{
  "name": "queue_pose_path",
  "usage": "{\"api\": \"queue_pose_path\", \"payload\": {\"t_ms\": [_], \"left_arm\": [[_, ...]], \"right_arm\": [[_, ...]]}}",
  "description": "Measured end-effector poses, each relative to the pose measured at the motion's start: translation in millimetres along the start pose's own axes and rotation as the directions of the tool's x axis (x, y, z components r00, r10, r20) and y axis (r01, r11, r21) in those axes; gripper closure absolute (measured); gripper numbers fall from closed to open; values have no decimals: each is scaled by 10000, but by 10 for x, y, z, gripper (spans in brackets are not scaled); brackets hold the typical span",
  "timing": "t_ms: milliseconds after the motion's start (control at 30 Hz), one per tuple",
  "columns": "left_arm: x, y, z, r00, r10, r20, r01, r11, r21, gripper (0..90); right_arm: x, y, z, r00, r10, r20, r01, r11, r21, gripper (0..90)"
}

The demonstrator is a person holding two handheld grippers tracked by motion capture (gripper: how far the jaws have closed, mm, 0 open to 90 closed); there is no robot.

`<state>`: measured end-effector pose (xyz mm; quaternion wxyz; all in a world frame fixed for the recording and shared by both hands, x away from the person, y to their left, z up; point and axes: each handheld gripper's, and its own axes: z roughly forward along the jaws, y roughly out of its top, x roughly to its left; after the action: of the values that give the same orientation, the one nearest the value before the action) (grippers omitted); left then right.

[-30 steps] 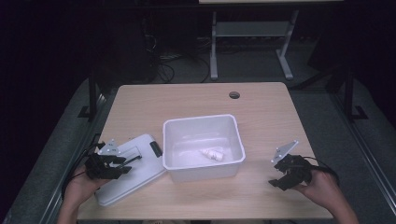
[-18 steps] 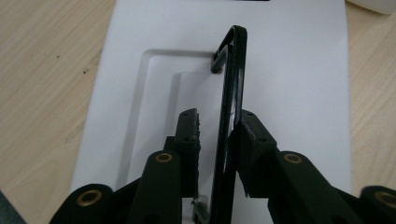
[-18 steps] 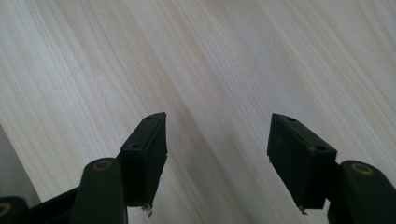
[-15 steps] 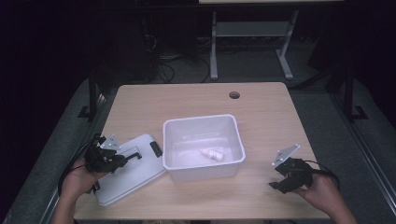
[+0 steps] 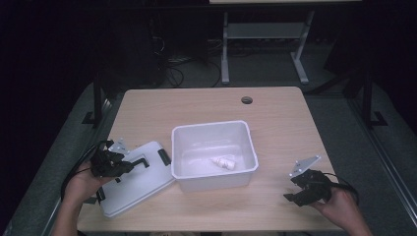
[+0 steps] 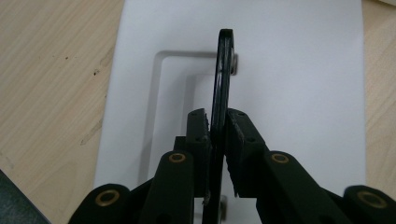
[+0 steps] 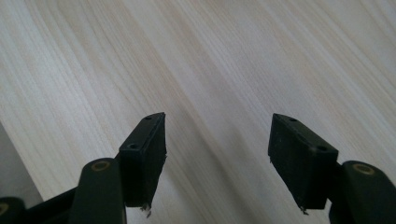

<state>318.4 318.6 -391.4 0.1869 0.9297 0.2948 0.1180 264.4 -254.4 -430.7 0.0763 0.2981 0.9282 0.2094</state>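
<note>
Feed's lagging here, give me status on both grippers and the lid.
Left gripper just closed, shut on lid's black handle. Right gripper open over bare table. White lid flat beside open bin. Nothing in the way.

Both grippers are matte black. The left gripper (image 6: 218, 133) has flat linked arms with brass-coloured pivot rings behind the jaws and small screw holes in the pads. The right gripper (image 7: 217, 154) matches it, with a grey three-cornered plate and a black cable behind.
</note>
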Motion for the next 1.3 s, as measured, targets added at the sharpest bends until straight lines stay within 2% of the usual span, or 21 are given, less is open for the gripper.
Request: {"api": "queue_pose_path", "payload": {"t_ms": [267, 700, 1200, 1300], "left_arm": [[30, 29, 12, 9997, 117, 227, -121, 9997, 191, 809], [58, 68, 15, 9953, 371, 894, -397, 9988, 274, 842], [56, 84, -35, 9937, 605, 939, -639, 9974, 342, 844], [57, 72, -67, 9933, 612, 977, -638, 9977, 236, 844]], "right_arm": [[31, 5, 28, 9998, 191, 70, -189, 9996, -220, 351], [94, -1, 67, 9985, 412, 363, -396, 9983, -433, 320], [119, -14, 90, 9976, 531, 455, -503, 9969, -607, 312], [105, -19, 74, 9974, 549, 463, -516, 9962, -707, 308]]}}
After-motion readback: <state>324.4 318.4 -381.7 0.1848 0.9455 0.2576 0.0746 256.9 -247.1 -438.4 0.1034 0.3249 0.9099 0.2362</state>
